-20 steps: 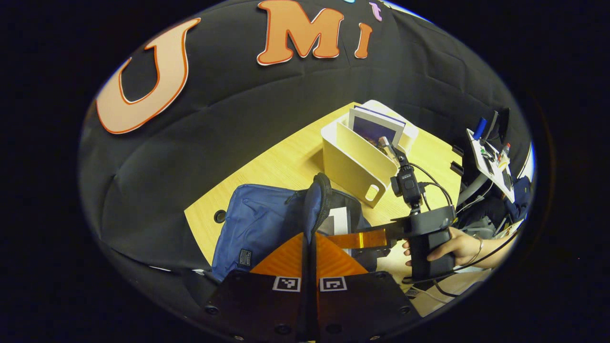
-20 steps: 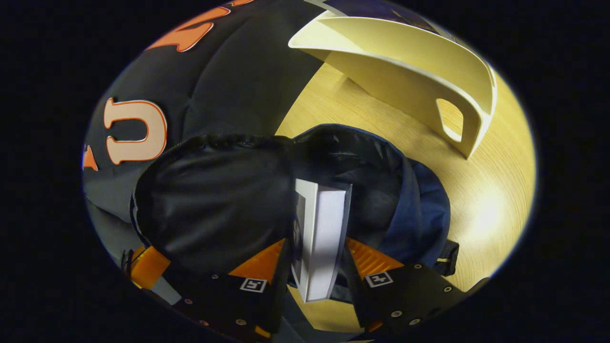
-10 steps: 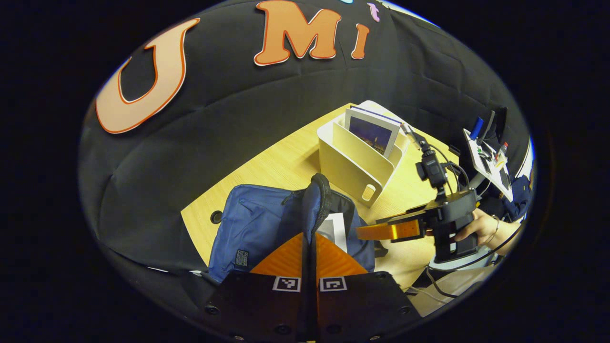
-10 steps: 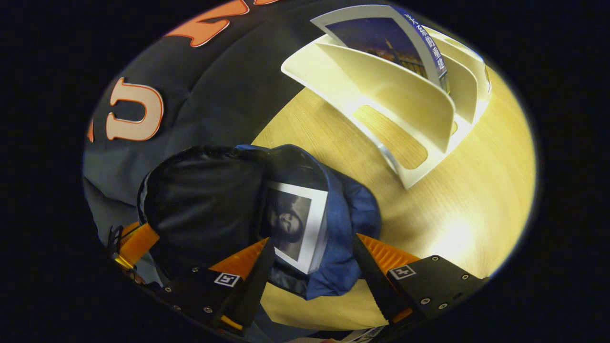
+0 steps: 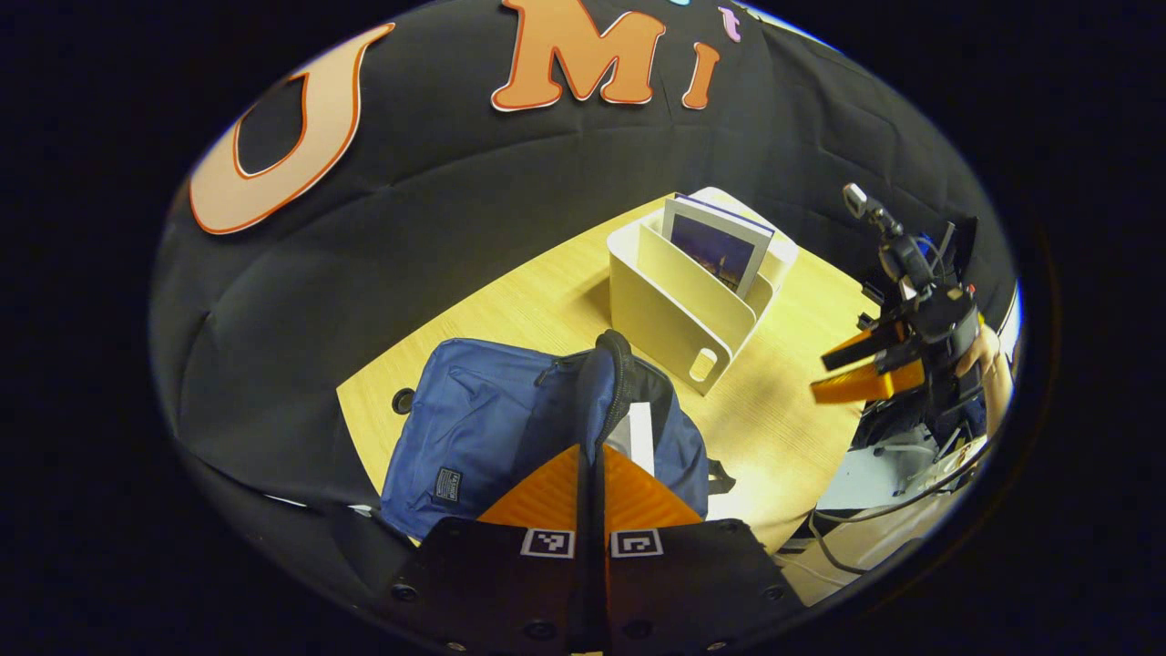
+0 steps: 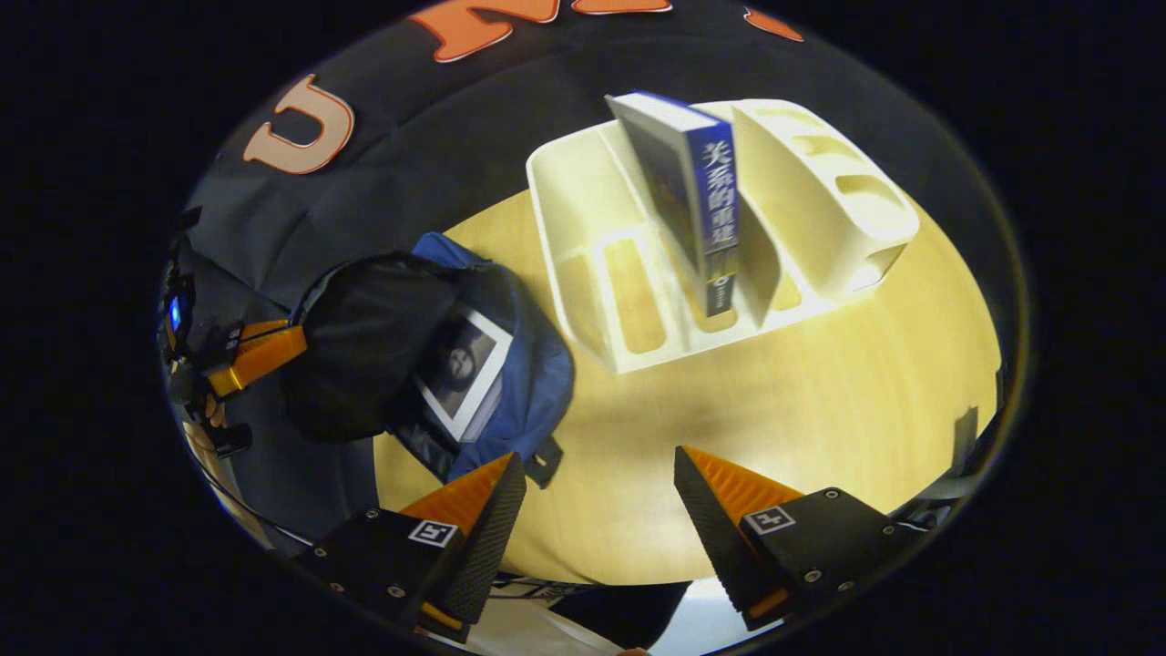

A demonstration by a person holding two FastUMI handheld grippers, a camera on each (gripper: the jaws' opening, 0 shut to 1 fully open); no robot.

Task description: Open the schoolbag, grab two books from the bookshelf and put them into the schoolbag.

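Broadly, the wooden tabletop [image 5: 547,310] carried everything, and the blue schoolbag [image 5: 474,428] served as the landmark on it. The schoolbag lay near the tabletop's front edge with its dark flap [image 6: 364,355] lifted, the mouth open. Beyond the schoolbag, well apart from it, stood the cream bookshelf [image 5: 674,310] with its dividers upright. 1 book [image 6: 692,200] with a blue spine stood in the bookshelf, leaning against a divider, farther from the schoolbag than the shelf's nearest wall. Another book [image 6: 460,369], white-edged with a dark cover picture, sat inside the schoolbag's mouth, partly showing.

The left gripper [image 5: 590,483] sat right at the schoolbag, its 2 fingers clenched together on the raised edge of the flap, holding it up. In the right gripper view that gripper appeared beside the schoolbag's flap, with a hand [image 6: 211,415] on it.

The right gripper [image 6: 597,483] hung above the tabletop, well away from the schoolbag, its fingers spread wide with nothing between them. In the left gripper view it appeared far to the side of the schoolbag, past the bookshelf, held by a hand [image 5: 988,360].
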